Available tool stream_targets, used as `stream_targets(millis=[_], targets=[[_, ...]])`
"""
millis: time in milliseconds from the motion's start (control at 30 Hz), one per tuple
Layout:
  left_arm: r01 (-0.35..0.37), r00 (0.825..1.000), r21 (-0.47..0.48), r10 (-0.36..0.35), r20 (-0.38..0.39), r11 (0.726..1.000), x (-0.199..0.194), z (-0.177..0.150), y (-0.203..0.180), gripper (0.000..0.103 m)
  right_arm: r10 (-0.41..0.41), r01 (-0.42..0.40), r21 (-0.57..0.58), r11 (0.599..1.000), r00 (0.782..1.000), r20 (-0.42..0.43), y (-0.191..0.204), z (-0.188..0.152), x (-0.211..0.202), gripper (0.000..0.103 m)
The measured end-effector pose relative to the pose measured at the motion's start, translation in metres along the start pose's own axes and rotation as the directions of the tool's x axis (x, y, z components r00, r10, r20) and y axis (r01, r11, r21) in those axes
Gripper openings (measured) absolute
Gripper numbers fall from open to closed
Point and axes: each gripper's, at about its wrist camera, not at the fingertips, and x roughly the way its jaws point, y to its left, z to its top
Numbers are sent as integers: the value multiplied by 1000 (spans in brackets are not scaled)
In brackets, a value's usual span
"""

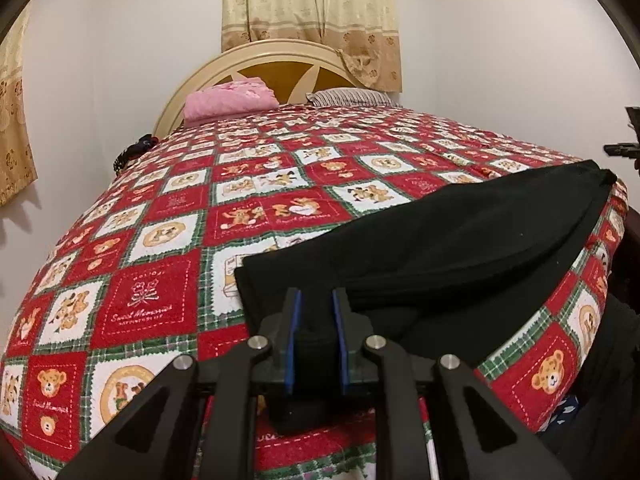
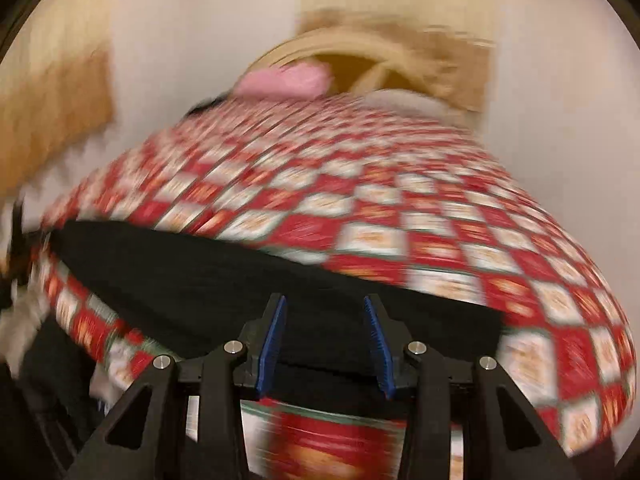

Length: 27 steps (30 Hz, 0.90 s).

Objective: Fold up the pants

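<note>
Left gripper (image 1: 316, 300) pinched a fold of the black pants (image 1: 460, 236) lying along the near edge of the teddy-bear bedspread (image 1: 168, 216). Right gripper (image 2: 325, 308) stood open, empty, above them. Risk: stacked layers sliding askew when released.

Setting: home bedroom. Double bed (image 1: 280, 200) fills most of view; red, white and green teddy-bear patchwork bedspread (image 1: 168, 240) covers mattress. Arched cream headboard (image 1: 256, 54) with brown wood inlay stands against far wall. Folded pink blanket (image 1: 230, 100) and striped pillow (image 1: 348, 97) lie at head of bed. Beige floral curtain (image 1: 312, 12) hangs behind headboard; second matching curtain (image 1: 14, 120) at left edge. Plain white walls (image 1: 500, 48) meet in corner. Right wrist view blurred; same bed, headboard, curtains recognisable.
</note>
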Motion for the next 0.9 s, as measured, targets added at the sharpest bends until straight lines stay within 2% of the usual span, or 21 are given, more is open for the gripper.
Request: stream_targets(millis=[100, 200, 333, 500, 567, 600, 633, 667, 700, 733, 900], targets=[[-9, 1000, 41, 9, -1, 999, -2, -1, -3, 20, 98, -110, -168, 980, 992, -74, 79, 7, 43, 42], [-8, 1000, 72, 9, -8, 997, -3, 0, -6, 20, 167, -199, -277, 940, 977, -133, 138, 6, 73, 42], [-20, 1000, 112, 22, -15, 994, -2, 4, -9, 18, 151, -203, -405, 891, 976, -157, 187, 0, 99, 42], [-23, 1000, 156, 26, -17, 988, -1, 7, -12, 17, 106, -181, -487, 855, 978, -178, 206, -7, 119, 42], [-26, 999, 177, 29, -16, 984, -1, 8, -13, 16, 84, -156, -517, 842, 984, -160, 209, -10, 119, 41], [-25, 999, 187, 28, -15, 982, -2, 10, -14, 16, 85, -157, -506, 848, 983, -163, 208, -9, 117, 36], [-27, 999, 201, 30, -11, 979, -3, 12, -14, 16, 94, -166, -493, 854, 981, -167, 205, -6, 114, 17], [-28, 1000, 208, 30, -8, 978, -5, 15, -14, 16, 99, -166, -488, 857, 982, -160, 204, -3, 111, 10], [-26, 1000, 214, 27, -4, 976, -7, 17, -13, 16, 112, -173, -483, 858, 982, -152, 202, 0, 104, 9], [-25, 1000, 220, 25, 2, 975, -9, 20, -13, 16, 121, -178, -485, 856, 982, -148, 202, 3, 98, 4], [-34, 999, 249, 25, 39, 968, -23, 28, -10, 16, 154, -201, -483, 852, 979, -135, 208, 10, 79, 3]])
